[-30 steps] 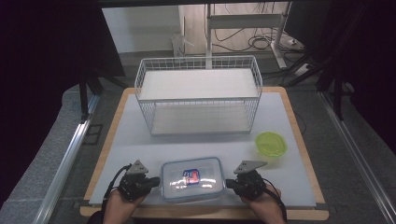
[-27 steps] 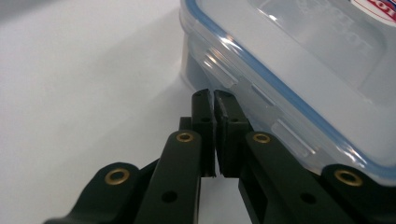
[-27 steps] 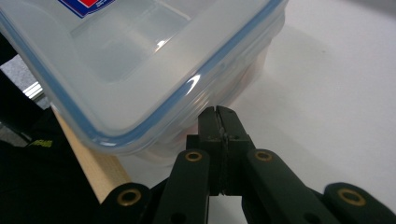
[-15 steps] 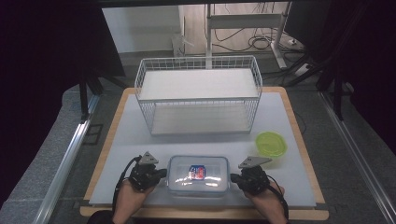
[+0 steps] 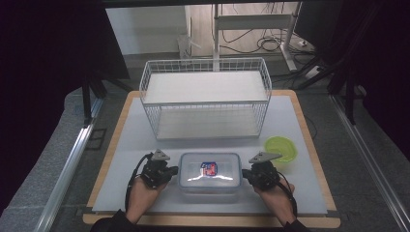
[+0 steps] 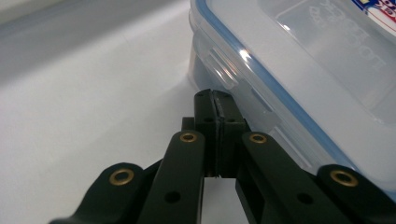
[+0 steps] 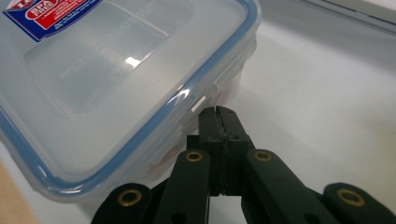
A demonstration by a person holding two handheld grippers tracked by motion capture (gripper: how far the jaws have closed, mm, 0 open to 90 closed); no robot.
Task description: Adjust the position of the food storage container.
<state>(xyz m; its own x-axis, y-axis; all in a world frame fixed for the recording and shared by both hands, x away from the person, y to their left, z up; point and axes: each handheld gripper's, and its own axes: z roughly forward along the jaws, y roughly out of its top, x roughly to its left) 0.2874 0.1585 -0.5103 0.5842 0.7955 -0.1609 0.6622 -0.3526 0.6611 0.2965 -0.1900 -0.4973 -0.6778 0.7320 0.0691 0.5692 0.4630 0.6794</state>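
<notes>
Container: a clear plastic food container [image 5: 210,175] with a blue-edged lid and a red and blue label, lid on; it lies flat on the white tabletop [image 5: 130,140].
Container position: on the near side of the wire basket [image 5: 205,99], well apart from it, roughly in line with the basket's middle.
Left gripper: my left gripper [image 5: 167,173] sits at the container's left short side. In the left gripper view its tips [image 6: 215,100] are at the side wall, just under the lid's side flap. I cannot tell whether they press on the wall.
Left gripper state: jaws fully together, pad against pad, with nothing between them.
Right gripper: my right gripper [image 5: 251,175] sits at the container's right short side. In the right gripper view its tips [image 7: 217,115] are at the wall below the lid rim, close to a corner. Contact cannot be confirmed.
Right gripper state: jaws fully together, with nothing between them.
Gripper arrangement: the container lies between my two grippers, one at each short end, both pointing inward at it.
Bowl: a small green bowl [image 5: 280,148] stands on the tabletop just beyond my right gripper, off the container's far right corner, nearer the container than the wire basket.
Wire basket: white, open-topped, with a white shelf panel inside; it stands on the far half of the tabletop.
</notes>
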